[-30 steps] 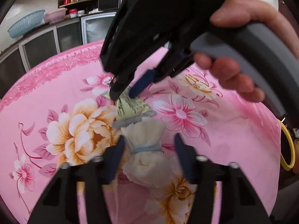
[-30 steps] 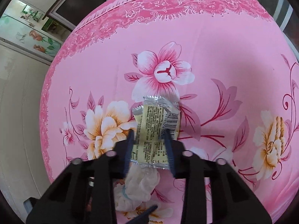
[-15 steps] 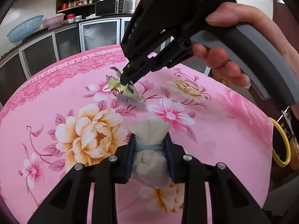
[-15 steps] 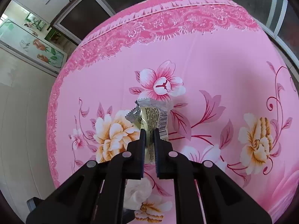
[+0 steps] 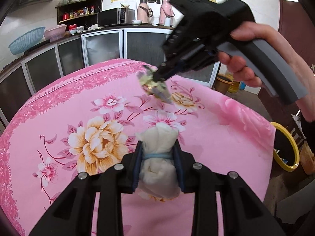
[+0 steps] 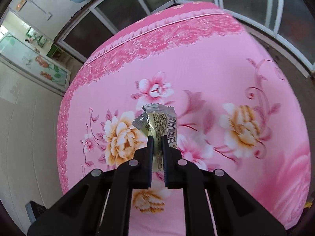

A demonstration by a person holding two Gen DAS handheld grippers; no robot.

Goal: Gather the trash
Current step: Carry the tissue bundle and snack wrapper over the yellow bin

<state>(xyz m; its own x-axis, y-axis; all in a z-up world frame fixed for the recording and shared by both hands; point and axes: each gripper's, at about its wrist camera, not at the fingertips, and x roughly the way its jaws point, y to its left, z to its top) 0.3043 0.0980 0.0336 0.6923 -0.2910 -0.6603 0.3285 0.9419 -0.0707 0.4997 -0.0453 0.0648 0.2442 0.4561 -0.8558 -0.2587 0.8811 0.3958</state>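
Note:
A white crumpled wad [image 5: 157,157] with a blue band round its middle sits squeezed between my left gripper's [image 5: 158,151] pads, held above the pink floral tablecloth [image 5: 59,102]. In the left wrist view a hand [image 5: 254,59] carries my right gripper [image 5: 160,76] at the upper right, shut on a yellow and silver snack wrapper [image 5: 155,86] that hangs in the air, blurred. The right wrist view shows that wrapper [image 6: 160,120] standing up out of the shut right gripper [image 6: 157,140], barcode side towards the camera, well above the tablecloth [image 6: 206,63].
A yellow-rimmed bin [image 5: 286,143] stands on the floor past the table's right edge. Glass-fronted cabinets [image 5: 102,47] with basins and a microwave run along the far side. A bucket [image 5: 224,80] stands on the floor behind the table.
Both grippers went from open around their things to shut on them. Then both rose off the table, the left with the white wad, the right with the wrapper, which moved up and right.

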